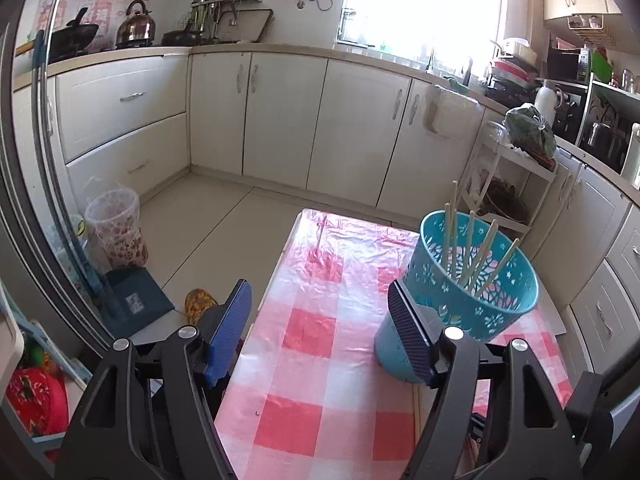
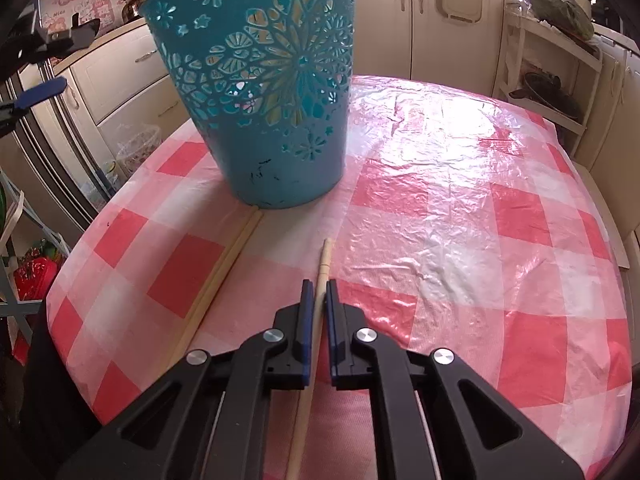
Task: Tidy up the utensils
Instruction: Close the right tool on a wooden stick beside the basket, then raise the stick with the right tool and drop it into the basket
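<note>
A teal perforated bucket (image 1: 472,300) (image 2: 264,92) stands on the pink-checked table (image 1: 312,360) (image 2: 460,208). Several pale chopsticks (image 1: 468,248) lean upright inside it. My left gripper (image 1: 320,300) is open above the table's left side, with nothing between its blue pads; its right finger (image 1: 408,336) is close beside the bucket's wall. My right gripper (image 2: 318,284) is shut on one chopstick (image 2: 322,264), whose tip sticks out toward the bucket. A pair of chopsticks (image 2: 224,272) lies on the cloth to the left, its far end at the bucket's base.
White kitchen cabinets (image 1: 280,120) ring the room. A lined waste bin (image 1: 116,228) and a dark box (image 1: 136,300) sit on the floor left of the table. A white rack (image 2: 548,80) stands past the table's far right corner.
</note>
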{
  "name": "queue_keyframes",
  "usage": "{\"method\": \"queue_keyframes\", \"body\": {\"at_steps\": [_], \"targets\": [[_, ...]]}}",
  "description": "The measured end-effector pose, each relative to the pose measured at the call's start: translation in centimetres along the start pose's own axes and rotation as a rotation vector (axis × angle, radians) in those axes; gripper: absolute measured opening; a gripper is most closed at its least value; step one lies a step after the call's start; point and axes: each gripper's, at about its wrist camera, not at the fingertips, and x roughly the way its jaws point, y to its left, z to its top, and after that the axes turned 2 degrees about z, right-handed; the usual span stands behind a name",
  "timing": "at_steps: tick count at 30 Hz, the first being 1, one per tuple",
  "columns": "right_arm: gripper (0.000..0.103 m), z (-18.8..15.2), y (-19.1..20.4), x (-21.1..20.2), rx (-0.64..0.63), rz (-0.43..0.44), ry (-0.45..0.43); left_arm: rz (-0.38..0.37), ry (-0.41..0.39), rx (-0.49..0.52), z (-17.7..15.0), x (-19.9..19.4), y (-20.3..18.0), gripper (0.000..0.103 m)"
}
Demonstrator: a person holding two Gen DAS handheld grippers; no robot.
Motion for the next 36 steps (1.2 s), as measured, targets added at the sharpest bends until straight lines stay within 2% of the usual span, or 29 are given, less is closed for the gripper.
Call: {"method": "queue_keyframes", "body": {"at_steps": [5,8,15,20,24,36], "targets": [[0.007,-1.0,1.2,-0.5,-0.069,-0.052,0.016,0.004,0.011,0.029,-1.5,-0.5,-0.1,0.07],[0.007,-1.1,1.1,-0.4,-0.045,-0.042,0.012,0.002,0.017,0.049,-1.9,-0.6,-0.6,0.071],[0.006,-1.5,-1.3,-1.8,0.124,0.183,-0.002,0.001,0.03,0.083,-2.5,-0.8,-1.5,0.075],[0.006,-0.8,-2.0,-4.2,0.181,0.308,-0.075,0.002,0.056,0.09,-3.2,-0.4,-1.7,0.075],[0.006,0.4,-1.9,-6.4,0.193,0.369,-0.146,0.004,0.07,0.091,-3.6,-0.2,-1.7,0.075],[0.006,7.7,-1.0,-13.4,0.161,0.464,-0.379,0.007,0.086,0.09,-4.0,-0.2,-1.5,0.075]]}}
